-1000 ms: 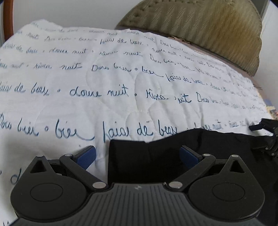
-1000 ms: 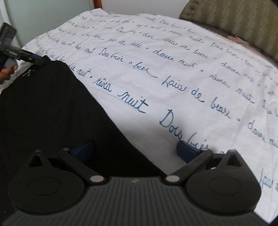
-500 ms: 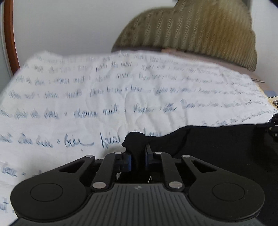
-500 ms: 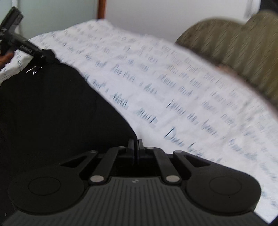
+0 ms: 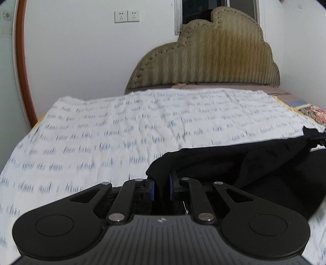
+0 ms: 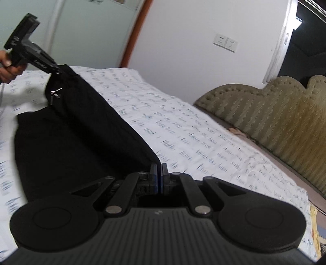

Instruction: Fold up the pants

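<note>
Black pants [image 5: 254, 163] lie on a white bedspread with blue script [image 5: 101, 130]. My left gripper [image 5: 161, 186] is shut on a bunched corner of the pants and holds it raised above the bed. My right gripper [image 6: 159, 176] is shut on the opposite corner of the pants [image 6: 81, 130], also lifted. The fabric edge hangs taut between the two grippers. The left gripper also shows in the right wrist view [image 6: 59, 70] at upper left, pinching the cloth, with a hand on its handle. The right gripper's tip shows at the far right of the left wrist view [image 5: 314, 135].
An olive padded headboard [image 5: 205, 59] stands at the far end of the bed, and shows at the right in the right wrist view [image 6: 275, 114]. A white wall with sockets [image 5: 127, 16] is behind. A wooden door frame [image 5: 22, 61] is at left. A patterned cloth [image 5: 311, 114] lies at far right.
Both grippers were open over the pants' edge a second ago. They closed on the fabric and have since lifted it up off the bedspread.
</note>
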The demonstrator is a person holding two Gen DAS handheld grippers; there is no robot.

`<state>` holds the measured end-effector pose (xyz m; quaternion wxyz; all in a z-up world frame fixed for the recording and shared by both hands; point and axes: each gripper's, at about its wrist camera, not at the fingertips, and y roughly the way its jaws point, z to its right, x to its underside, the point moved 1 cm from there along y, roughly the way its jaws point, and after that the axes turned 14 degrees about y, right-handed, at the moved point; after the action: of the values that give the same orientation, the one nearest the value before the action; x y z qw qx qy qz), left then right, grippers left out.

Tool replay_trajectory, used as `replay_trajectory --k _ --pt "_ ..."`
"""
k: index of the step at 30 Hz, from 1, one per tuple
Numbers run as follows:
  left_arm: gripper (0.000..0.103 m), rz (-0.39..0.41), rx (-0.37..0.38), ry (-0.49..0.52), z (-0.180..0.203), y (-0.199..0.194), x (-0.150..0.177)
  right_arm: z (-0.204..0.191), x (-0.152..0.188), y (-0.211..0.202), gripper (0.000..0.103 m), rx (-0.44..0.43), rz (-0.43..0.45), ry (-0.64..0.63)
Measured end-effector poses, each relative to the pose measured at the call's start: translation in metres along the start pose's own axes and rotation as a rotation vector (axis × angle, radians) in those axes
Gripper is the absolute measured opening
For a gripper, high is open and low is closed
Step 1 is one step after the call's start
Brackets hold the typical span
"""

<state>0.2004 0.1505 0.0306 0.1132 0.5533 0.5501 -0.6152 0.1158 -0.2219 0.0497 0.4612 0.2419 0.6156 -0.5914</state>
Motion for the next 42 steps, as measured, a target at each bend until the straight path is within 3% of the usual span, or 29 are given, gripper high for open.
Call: replay_trajectory --k 5,10,19,25,28,31,35,37,40,42 --pt "0.012 -0.003 -0.031 0.046 0.021 -0.021 0.033 -0.040 0.044 -0.024 0.004 -0.037 -0.060 -0.017" --pt "0.011 -0.094 -0.065 0.084 0.033 -0.022 0.064 -0.065 0.081 -0.030 0.004 -0.073 -0.108 -0.004" --pt "0.006 -0.155 -0.131 0.066 0.033 -0.043 0.094 -0.081 0.103 -0.045 0.004 -0.074 -0.110 -0.020" --pt "0.006 -0.224 -0.230 -0.040 0.013 -0.040 0.096 -0.086 0.120 -0.046 0.004 -0.057 -0.146 -0.044" --pt "0.006 -0.208 -0.269 -0.081 0.009 -0.052 0.087 -0.083 0.124 -0.046 0.004 -0.056 -0.178 -0.009" --pt "0.006 -0.166 -0.240 -0.029 0.032 -0.060 0.065 -0.078 0.116 -0.061 0.006 -0.065 -0.141 0.027" --pt "0.007 -0.130 -0.147 0.081 0.093 -0.040 0.030 -0.070 0.096 -0.067 0.006 -0.046 -0.022 0.125" --pt "0.007 -0.108 -0.089 0.102 0.125 -0.024 0.016 -0.069 0.095 -0.051 0.006 -0.031 -0.037 0.158" --pt "0.007 -0.096 -0.016 0.081 0.171 0.002 -0.002 -0.075 0.113 -0.021 0.009 0.051 -0.145 0.127" --pt "0.008 -0.094 0.030 0.050 0.200 0.020 -0.011 -0.082 0.126 -0.019 0.014 0.083 -0.107 0.085"
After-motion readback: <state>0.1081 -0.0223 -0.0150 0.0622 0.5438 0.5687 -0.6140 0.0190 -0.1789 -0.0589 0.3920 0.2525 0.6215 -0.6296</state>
